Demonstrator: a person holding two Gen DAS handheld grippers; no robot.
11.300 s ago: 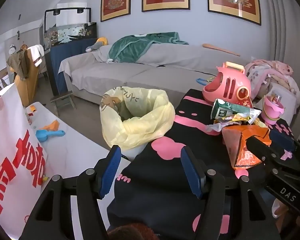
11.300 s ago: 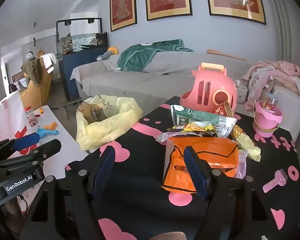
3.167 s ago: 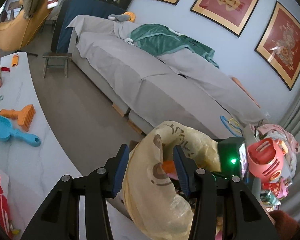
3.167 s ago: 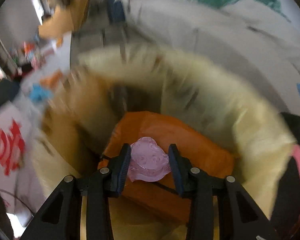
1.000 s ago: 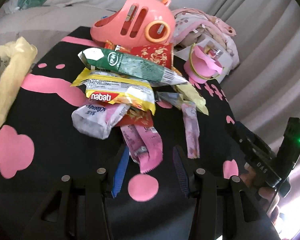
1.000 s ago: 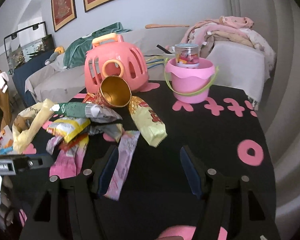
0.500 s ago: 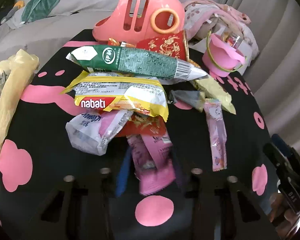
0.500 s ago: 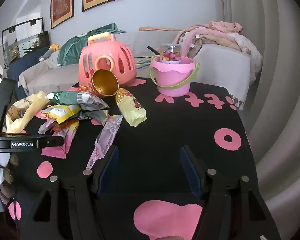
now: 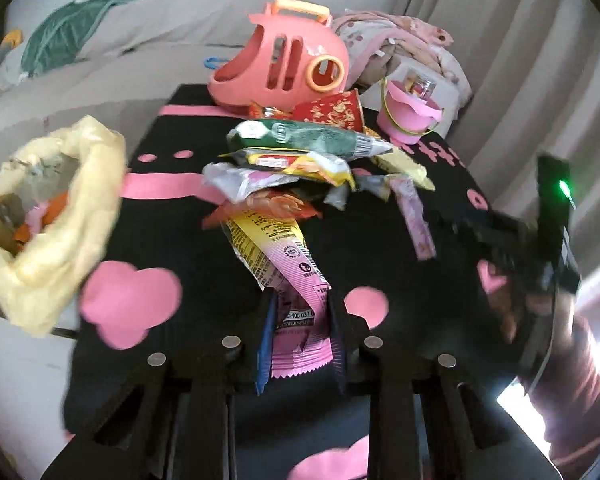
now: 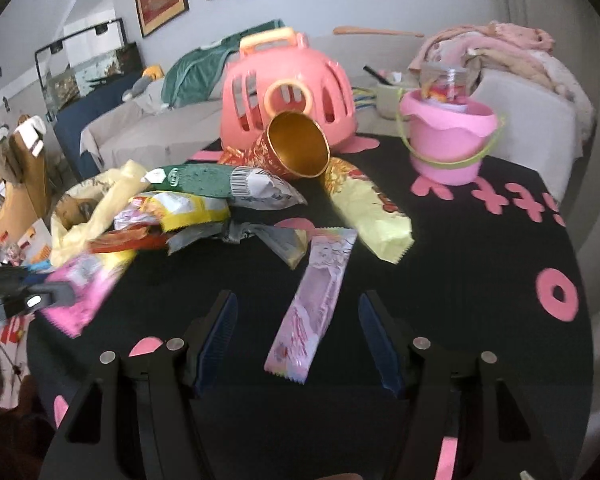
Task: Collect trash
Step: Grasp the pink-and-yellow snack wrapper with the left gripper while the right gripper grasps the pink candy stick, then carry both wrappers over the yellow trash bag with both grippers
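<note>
My left gripper (image 9: 300, 305) has a pink and yellow snack wrapper (image 9: 277, 256) between its fingers. Its jaws are closing and the pads press on the wrapper's pink end, drawing it out from under the pile of wrappers (image 9: 300, 156). In the right wrist view the same wrapper (image 10: 83, 284) hangs blurred from the left gripper (image 10: 27, 300). My right gripper (image 10: 297, 300) stands open with its jaws closing. A long pale pink wrapper (image 10: 316, 300) lies flat between its fingers, untouched. The yellow trash bag (image 9: 59, 220) gapes at the table's left edge.
A black tablecloth with pink shapes (image 10: 480, 260) covers the table. Behind the pile stand a pink carrier (image 10: 287, 80), a tipped gold-lined cup (image 10: 295, 148) and a pink bucket (image 10: 448, 140). A grey sofa lies beyond. A person's sleeve (image 9: 572, 380) is at the right.
My left gripper has narrowed onto the pink wrapper and pulled it out of the pile. My right gripper has moved in toward the pile, and the pale pink wrapper now lies between its fingers.
</note>
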